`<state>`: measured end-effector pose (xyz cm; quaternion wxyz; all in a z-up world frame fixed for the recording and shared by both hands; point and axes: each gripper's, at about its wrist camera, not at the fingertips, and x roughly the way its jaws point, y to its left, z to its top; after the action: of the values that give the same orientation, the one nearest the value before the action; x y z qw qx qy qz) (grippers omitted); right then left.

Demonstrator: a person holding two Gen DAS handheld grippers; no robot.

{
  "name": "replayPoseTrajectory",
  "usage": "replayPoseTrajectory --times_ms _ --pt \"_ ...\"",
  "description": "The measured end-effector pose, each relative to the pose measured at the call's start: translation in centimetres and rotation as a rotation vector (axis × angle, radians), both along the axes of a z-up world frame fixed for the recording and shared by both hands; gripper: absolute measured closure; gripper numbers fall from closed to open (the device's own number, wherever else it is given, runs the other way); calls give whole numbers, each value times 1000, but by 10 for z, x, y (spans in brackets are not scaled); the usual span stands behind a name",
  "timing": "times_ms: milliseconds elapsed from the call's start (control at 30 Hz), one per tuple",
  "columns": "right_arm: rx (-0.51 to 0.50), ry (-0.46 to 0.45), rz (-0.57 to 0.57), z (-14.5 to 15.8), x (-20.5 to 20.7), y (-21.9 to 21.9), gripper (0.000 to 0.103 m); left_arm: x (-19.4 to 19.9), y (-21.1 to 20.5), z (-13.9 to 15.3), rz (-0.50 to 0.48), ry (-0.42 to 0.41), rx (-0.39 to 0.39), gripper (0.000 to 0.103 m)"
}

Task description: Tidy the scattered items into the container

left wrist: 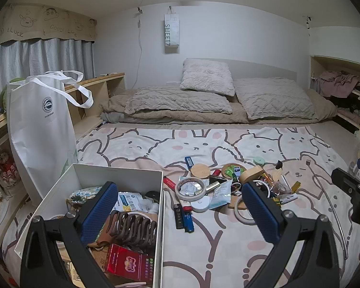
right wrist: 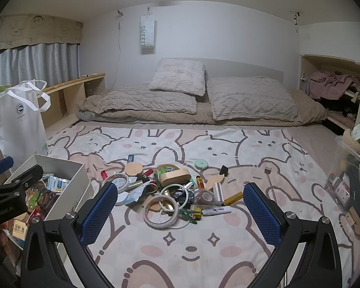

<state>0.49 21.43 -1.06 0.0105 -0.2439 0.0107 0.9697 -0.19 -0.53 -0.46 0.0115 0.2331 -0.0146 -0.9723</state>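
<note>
Both your left gripper and your right gripper have the fingers wide apart and hold nothing. The scattered items lie in a heap on the blanket, just to the right of the white box, which is already partly filled. They look small and light. The tape roll at the near edge of the heap is stiff; I think you can pinch it across its rim.
</note>
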Motion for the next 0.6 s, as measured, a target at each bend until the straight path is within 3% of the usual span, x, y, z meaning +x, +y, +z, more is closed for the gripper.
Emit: replayPoseTrajectory --times_ms 600 --pt "5 0 -1 -1 -1 -1 0 -1 1 -2 0 -3 -1 0"
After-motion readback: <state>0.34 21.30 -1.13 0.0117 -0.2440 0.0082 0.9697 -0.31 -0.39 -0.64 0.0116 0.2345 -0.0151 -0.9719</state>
